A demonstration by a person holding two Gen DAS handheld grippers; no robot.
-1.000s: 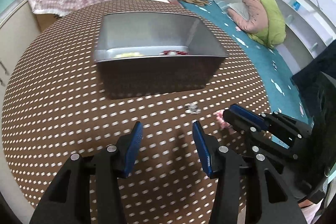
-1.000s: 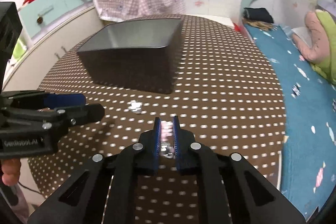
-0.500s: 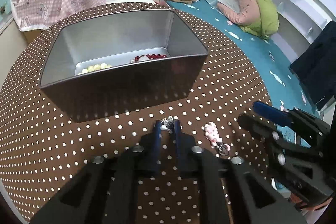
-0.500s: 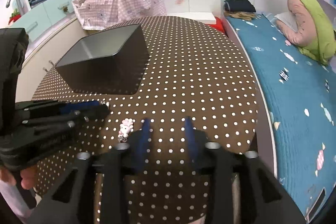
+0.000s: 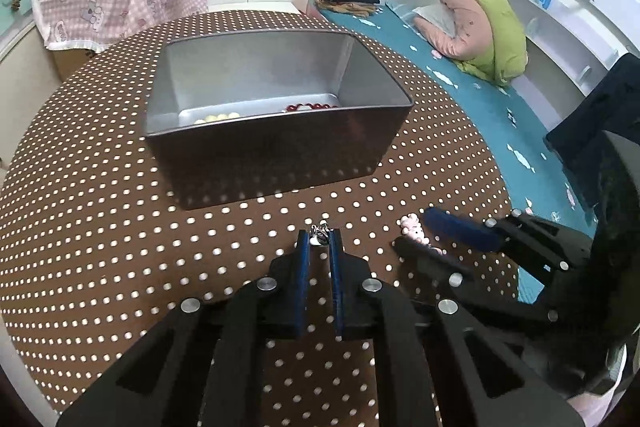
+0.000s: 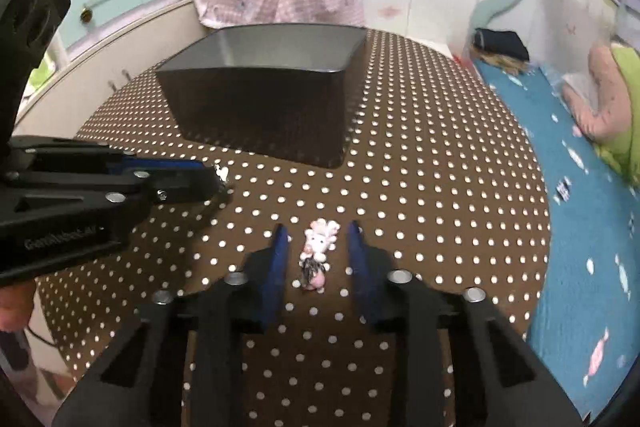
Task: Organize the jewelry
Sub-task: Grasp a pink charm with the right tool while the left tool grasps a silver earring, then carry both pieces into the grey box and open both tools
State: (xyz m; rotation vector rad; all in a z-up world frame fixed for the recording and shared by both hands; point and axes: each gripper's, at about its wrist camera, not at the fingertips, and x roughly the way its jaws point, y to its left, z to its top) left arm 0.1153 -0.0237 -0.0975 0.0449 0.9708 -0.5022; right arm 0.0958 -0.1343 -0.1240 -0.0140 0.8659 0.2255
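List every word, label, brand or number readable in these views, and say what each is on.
"GenRobot.AI", faint and blurred, so the reading is uncertain: on the side of the left claw's black body in the right wrist view.
Print on the pink checked cloth: too small and blurred to read.
Nothing else readable in either view.

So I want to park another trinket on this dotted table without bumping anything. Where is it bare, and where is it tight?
Bare: the brown polka-dot tablecloth right of the dark rectangular metal box, and the cloth left of the box. Crowded: the strip before the box, where the left tongs pinch a small silver charm and the open right tongs straddle a pink-and-white charm.
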